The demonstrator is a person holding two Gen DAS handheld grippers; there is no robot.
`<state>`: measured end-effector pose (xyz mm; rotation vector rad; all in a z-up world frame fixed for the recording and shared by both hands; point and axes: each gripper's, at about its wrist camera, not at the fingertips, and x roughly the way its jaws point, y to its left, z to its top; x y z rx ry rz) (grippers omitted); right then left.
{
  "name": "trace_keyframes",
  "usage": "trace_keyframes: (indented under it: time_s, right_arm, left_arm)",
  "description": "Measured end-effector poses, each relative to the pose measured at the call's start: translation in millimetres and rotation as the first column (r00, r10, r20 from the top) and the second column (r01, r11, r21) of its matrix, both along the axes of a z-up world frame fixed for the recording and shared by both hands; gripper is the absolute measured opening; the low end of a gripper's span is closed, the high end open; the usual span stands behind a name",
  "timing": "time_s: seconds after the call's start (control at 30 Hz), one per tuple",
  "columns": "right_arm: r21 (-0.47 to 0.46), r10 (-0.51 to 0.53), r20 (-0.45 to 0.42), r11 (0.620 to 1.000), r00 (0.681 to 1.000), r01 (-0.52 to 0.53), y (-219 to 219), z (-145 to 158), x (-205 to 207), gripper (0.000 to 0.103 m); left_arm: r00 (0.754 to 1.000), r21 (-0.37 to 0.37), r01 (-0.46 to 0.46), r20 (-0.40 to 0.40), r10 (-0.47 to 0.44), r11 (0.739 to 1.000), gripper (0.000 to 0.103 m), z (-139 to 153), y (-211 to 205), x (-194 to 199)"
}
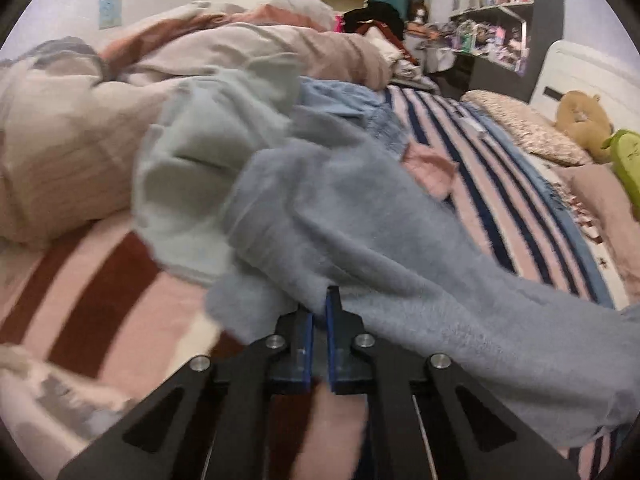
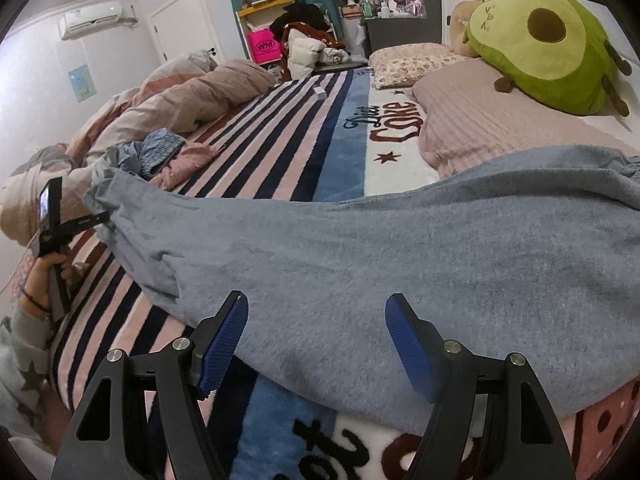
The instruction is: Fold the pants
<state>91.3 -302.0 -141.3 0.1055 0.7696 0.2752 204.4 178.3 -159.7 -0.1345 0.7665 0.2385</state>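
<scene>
The grey pants lie stretched across the striped bed blanket. In the left wrist view my left gripper is shut on the leg end of the grey pants and holds it lifted off the bed. The left gripper also shows at the far left of the right wrist view, clamped on the pants' cuff. My right gripper is open, its blue pads standing apart just above the near edge of the pants, touching nothing.
A crumpled beige duvet lies along the far side. A pale green garment, blue and pink clothes are heaped mid-bed. Pillows and an avocado plush sit at the headboard. Shelves stand behind.
</scene>
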Motion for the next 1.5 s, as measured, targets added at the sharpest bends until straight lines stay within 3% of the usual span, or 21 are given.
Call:
trace_keyframes:
  time_s: [0.07, 0.17, 0.2, 0.3, 0.47, 0.7, 0.8, 0.87, 0.93, 1.0, 1.23, 1.4, 1.5]
  right_arm:
    - [0.008, -0.003, 0.011, 1.000, 1.000, 0.003, -2.4, 3.9, -3.5, 0.068]
    - [0.023, 0.000, 0.025, 1.000, 1.000, -0.001, -3.3, 8.4, -6.9, 0.068]
    - [0.027, 0.003, 0.027, 1.000, 1.000, -0.004, -2.8, 9.0, -7.9, 0.068]
    - [0.026, 0.014, 0.035, 1.000, 0.999, -0.015, 0.5, 11.4, -10.8, 0.068]
    - [0.036, 0.022, 0.043, 0.999, 0.999, -0.023, 2.8, 12.6, -9.7, 0.068]
    - [0.031, 0.027, 0.041, 0.999, 0.999, -0.028, 5.4, 10.4, -5.9, 0.068]
    - [0.027, 0.017, 0.025, 0.999, 1.000, -0.018, 4.0, 5.1, -1.9, 0.068]
    - [0.029, 0.012, 0.016, 0.999, 1.000, -0.012, 3.6, 2.2, 0.4, 0.068]
    - [0.032, 0.011, 0.009, 0.999, 1.000, -0.011, 4.6, 0.0, 1.5, 0.068]
    - [0.034, 0.013, 0.007, 0.999, 1.000, -0.014, 5.2, 0.0, 1.5, 0.068]
    - [0.048, 0.016, 0.021, 0.999, 1.000, -0.017, 6.2, 9.8, -8.2, 0.068]
    - [0.043, 0.052, 0.050, 0.998, 0.997, -0.054, 17.7, 26.5, -26.7, 0.068]
    - [0.050, 0.082, 0.056, 0.995, 0.995, -0.084, 30.6, 31.2, -36.7, 0.068]
  left_arm:
    - [0.999, 0.010, -0.022, -0.036, 0.023, 1.000, 0.004, -1.2, 6.5, -9.7]
    - [0.995, -0.037, -0.038, -0.093, 0.035, 0.999, 0.006, -7.8, 14.7, -14.7]
    - [0.994, -0.063, -0.044, -0.101, 0.037, 0.997, 0.011, -8.3, 16.5, -17.2]
    - [0.997, -0.170, -0.048, -0.073, 0.036, 0.984, 0.069, -3.9, 20.7, -32.4]
    - [0.996, -0.286, 0.009, -0.080, -0.033, 0.958, 0.070, -11.6, 13.6, -34.8]
    - [0.996, -0.392, -0.063, -0.081, 0.034, 0.918, 0.072, -43.8, 26.7, 1.9]
    - [0.996, -0.420, -0.085, -0.044, 0.073, 0.903, 0.072, -48.2, 33.2, 12.5]
    - [0.994, -0.450, -0.104, -0.019, 0.107, 0.887, 0.054, -48.9, 37.0, 15.4]
    - [0.994, -0.446, -0.105, -0.009, 0.113, 0.889, 0.021, -47.5, 36.6, 16.6]
    - [0.993, -0.430, -0.089, 0.029, 0.113, 0.898, 0.010, -40.0, 35.0, 12.7]
    - [0.967, -0.337, -0.098, 0.189, 0.169, 0.936, 0.007, 23.0, 45.4, -30.4]
    - [0.934, -0.291, -0.184, 0.245, 0.259, 0.939, 0.007, 63.0, 87.0, -81.0]
    - [0.932, -0.245, -0.218, 0.234, 0.276, 0.945, 0.007, 75.6, 107.6, -107.0]
